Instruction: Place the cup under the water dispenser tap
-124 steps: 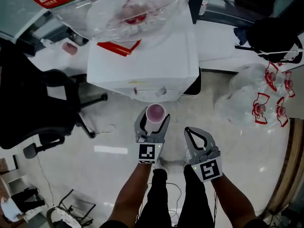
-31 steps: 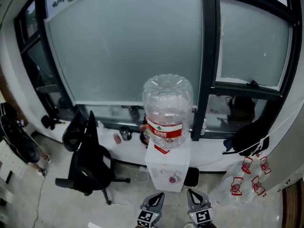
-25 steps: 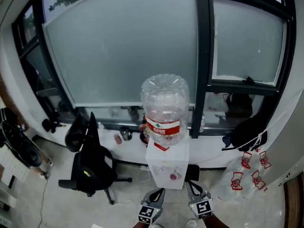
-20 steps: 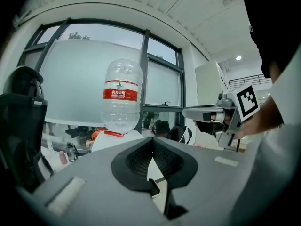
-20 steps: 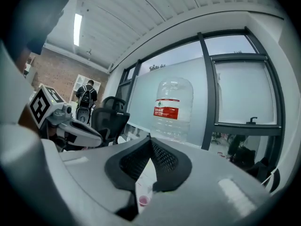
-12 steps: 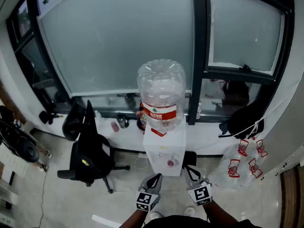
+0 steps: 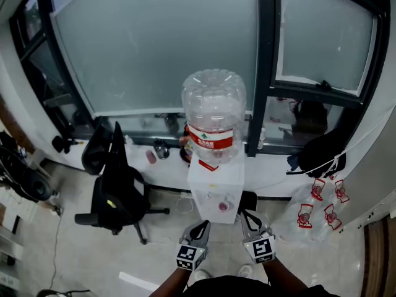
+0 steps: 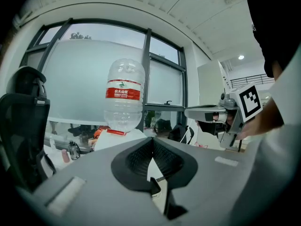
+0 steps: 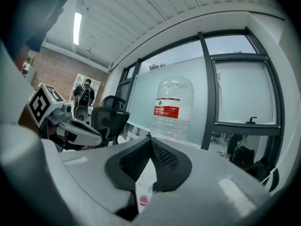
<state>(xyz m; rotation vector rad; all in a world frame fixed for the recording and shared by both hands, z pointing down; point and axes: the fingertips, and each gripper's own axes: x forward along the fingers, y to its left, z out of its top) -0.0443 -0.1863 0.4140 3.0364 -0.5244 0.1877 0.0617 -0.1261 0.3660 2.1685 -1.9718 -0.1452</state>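
Note:
The white water dispenser (image 7: 213,184) carries a large clear bottle (image 7: 214,113) with a red label. A small pink cup (image 7: 223,206) stands in its front recess under the taps, and it shows through the jaw gap in the right gripper view (image 9: 143,200). My left gripper (image 7: 200,229) is shut and empty, a short way in front of the dispenser. Beside it, my right gripper (image 7: 247,218) is also shut with nothing in it. In the left gripper view the jaw tips (image 8: 152,140) meet; in the right gripper view the tips (image 9: 150,138) meet too.
A black office chair (image 7: 117,190) stands left of the dispenser. A dark bag (image 7: 315,156) hangs at the right, with a plastic sack of empty bottles (image 7: 315,212) below it. Small items sit on the window ledge (image 7: 158,150). A person (image 9: 84,95) stands far back.
Five seconds ago my left gripper held the pink cup at the dispenser; now the cup stands in the dispenser and the gripper is empty. Over the last second only the head view shifted.

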